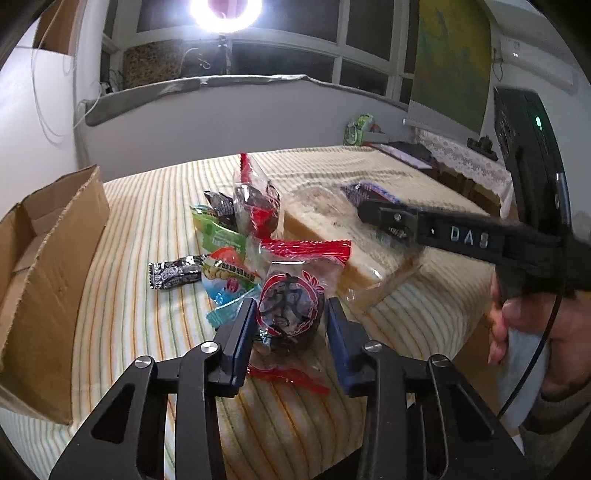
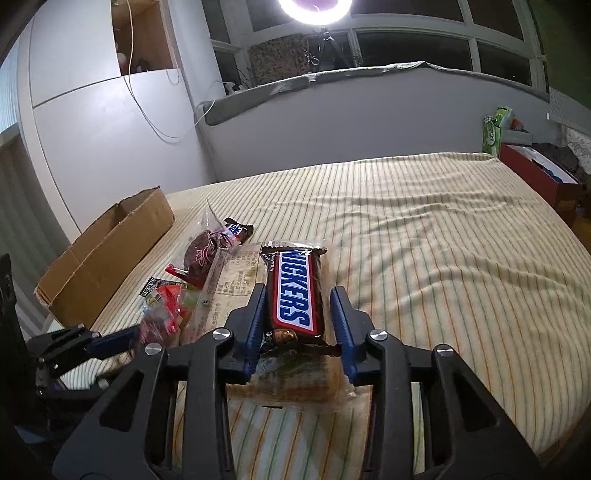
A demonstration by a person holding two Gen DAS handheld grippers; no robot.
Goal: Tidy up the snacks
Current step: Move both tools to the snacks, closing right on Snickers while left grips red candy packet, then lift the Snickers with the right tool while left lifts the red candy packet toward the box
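Striped cloth (image 2: 424, 236) covers the bed-like surface where the snacks lie in a loose heap, with an open cardboard box (image 1: 48, 266) standing just beside them on the left and a bright ring lamp (image 2: 314, 9) glaring from the window side. Nearest the left gripper (image 1: 291, 321) is a date cake (image 1: 291, 306) in a clear wrapper with red crimped ends; it looks light, soft enough to squash, and its film is probably slippery, so the plump middle is the place to pinch, gently, not the thin sealed ends. The left jaws stand apart on either side of that middle, close to the wrapper but, as far as the view shows, not yet pressing it. The right gripper (image 2: 299, 317) straddles a chocolate bar (image 2: 295, 291) resting on top of a bagged loaf of bread (image 1: 332, 236); the bar should be light and fairly stiff, with a slick wrapper, best taken across its narrow width. Those jaws are likewise spread, with a clear gap on the right side of the bar, so nothing is grasped. The bread beneath is soft and would dent easily under a hard push.
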